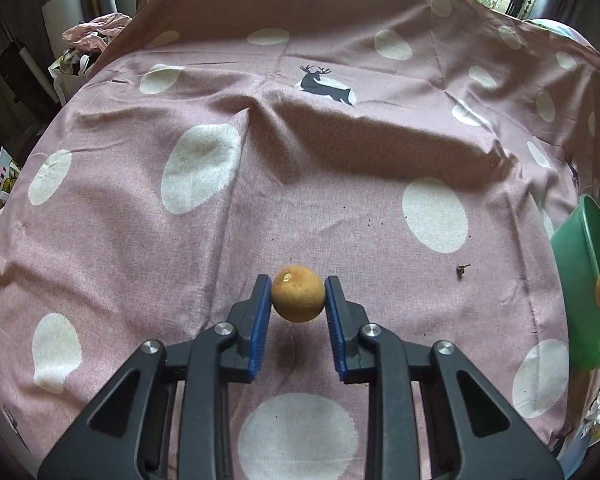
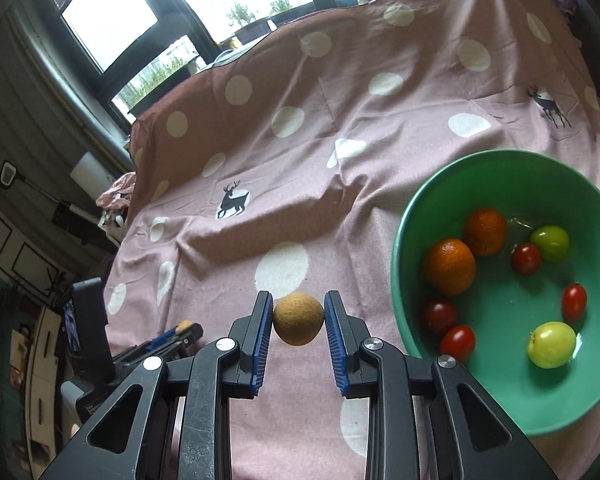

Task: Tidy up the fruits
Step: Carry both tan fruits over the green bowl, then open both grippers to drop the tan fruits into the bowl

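Each claw, left (image 1: 298, 300) and right (image 2: 298, 318), grips one small fruit; eight already sit in the green bowl (image 2: 412, 216), these two left.

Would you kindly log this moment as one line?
left tool: shut on tan fruit | right tool: shut on second tan fruit | green bowl: eight fruits

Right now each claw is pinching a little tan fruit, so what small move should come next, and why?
Probably carry the right claw sideways over the green bowl and let go. Its tan fruit is held clear of the cloth, and the bowl beside it already holds the other fruits. The left claw, gripping its own fruit, sits farther away.
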Tool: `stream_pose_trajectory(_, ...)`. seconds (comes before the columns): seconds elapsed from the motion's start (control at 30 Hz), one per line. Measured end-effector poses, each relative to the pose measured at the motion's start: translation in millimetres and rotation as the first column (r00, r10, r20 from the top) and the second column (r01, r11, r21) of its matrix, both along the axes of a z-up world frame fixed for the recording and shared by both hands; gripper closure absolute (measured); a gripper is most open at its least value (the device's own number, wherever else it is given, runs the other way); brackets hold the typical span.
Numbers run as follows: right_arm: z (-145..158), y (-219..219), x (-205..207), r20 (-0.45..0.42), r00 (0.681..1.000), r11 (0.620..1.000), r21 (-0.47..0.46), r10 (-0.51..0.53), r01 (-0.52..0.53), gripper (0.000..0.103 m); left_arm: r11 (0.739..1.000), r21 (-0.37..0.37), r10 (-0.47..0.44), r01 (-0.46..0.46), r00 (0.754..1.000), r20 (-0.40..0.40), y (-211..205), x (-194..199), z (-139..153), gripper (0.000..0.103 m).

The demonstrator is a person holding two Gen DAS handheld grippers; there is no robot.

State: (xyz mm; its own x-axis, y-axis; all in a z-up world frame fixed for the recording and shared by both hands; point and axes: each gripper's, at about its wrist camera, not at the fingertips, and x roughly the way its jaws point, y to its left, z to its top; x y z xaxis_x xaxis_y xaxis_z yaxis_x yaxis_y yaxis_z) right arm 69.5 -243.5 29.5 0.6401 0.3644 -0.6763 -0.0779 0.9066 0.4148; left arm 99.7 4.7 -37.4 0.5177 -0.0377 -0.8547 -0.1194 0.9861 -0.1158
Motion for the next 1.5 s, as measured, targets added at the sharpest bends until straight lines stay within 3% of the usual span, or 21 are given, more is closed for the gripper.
stream_pose_trajectory(0.3,19,-49,-14,0.062,0.991,0.992,0.058,-0.119,0.116,0.075,0.992,-0.085,-0.075,0.093,0.977,0.201,-29,-38,54,0.077)
stream_pose_trajectory(0.43,22,-71,-19,0.081,0.982,0.984,0.048,-0.173,0.169,0.075,0.985,-0.081,-0.123,0.151,0.953,0.278,-63,-50,81,0.077)
stream_pose_trajectory(0.6,19,-102,-22,0.081,0.970,0.973,0.050,-0.229,0.226,0.075,0.962,-0.127,-0.189,0.242,0.923,0.334,-114,-52,101,0.077)
stream_pose_trajectory(0.93,3,-164,-28,0.040,0.933,0.930,0.111,-0.357,0.351,0.075,0.914,-0.096,-0.340,0.394,0.873,0.348,-215,-36,100,0.077)
stream_pose_trajectory(1.1,-5,-172,-25,0.009,0.930,0.923,0.122,-0.368,0.364,0.075,0.896,-0.095,-0.386,0.434,0.867,0.315,-242,-28,87,0.077)
stream_pose_trajectory(1.5,-12,-171,-18,-0.023,0.928,0.926,0.061,-0.372,0.373,0.075,0.882,-0.075,-0.437,0.465,0.868,0.236,-264,-19,58,0.076)
